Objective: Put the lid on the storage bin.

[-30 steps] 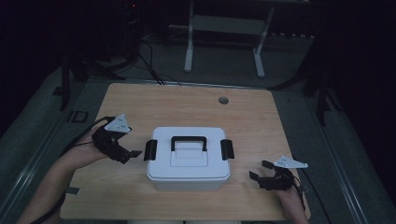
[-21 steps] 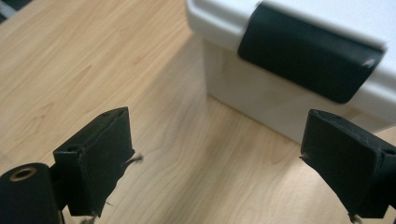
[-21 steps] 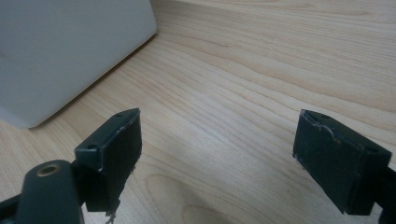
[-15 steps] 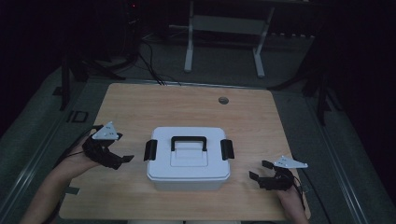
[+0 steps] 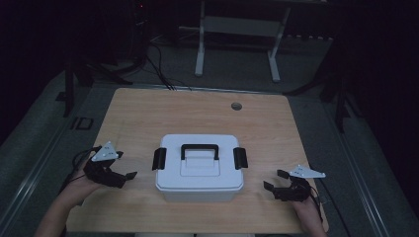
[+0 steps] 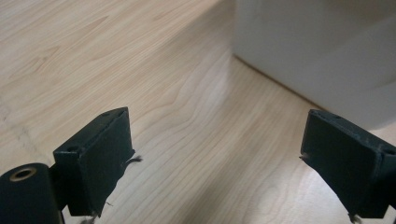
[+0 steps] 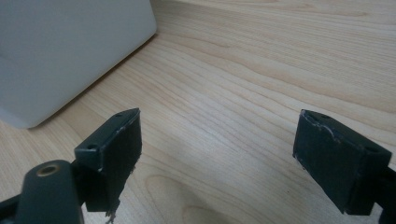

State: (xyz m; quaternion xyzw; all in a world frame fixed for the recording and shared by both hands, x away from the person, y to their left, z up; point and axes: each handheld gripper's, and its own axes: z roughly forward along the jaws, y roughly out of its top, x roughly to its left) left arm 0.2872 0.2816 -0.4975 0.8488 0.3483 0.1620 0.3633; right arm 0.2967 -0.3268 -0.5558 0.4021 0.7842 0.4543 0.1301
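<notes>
White rectangular plastic storage box (image 5: 199, 168) sits on the light wood-grain table (image 5: 148, 113), near-centre, closer to the person's edge; long axis runs left-right across the table, lid up, sides square to the table edges. Lid is on, with a black carry handle (image 5: 199, 149) lying flat across the top, also left-right, and a black latch clip at each short end, left clip (image 5: 159, 158) and right clip (image 5: 239, 158), both folded against the box. Rounded corners, recessed lid panel under the handle. Left gripper (image 5: 124, 176) is left of the box, near but apart, jaws wide, nothing between them; left gripper view has bare wood between the jaws and the white box wall (image 6: 322, 51) at upper right, so it points at the box's left end. Right gripper (image 5: 274, 180) is right of the box near the front corner, apart from it, jaws wide, holding nothing; right gripper view shows the box's rounded corner (image 7: 70, 51) at upper left. Small round grommet hole (image 5: 236, 106) in the far table area. Versus 1.0 s ago: left gripper has drawn back toward the table's left-front edge, farther from the left clip; right gripper unchanged; box not moved.
</notes>
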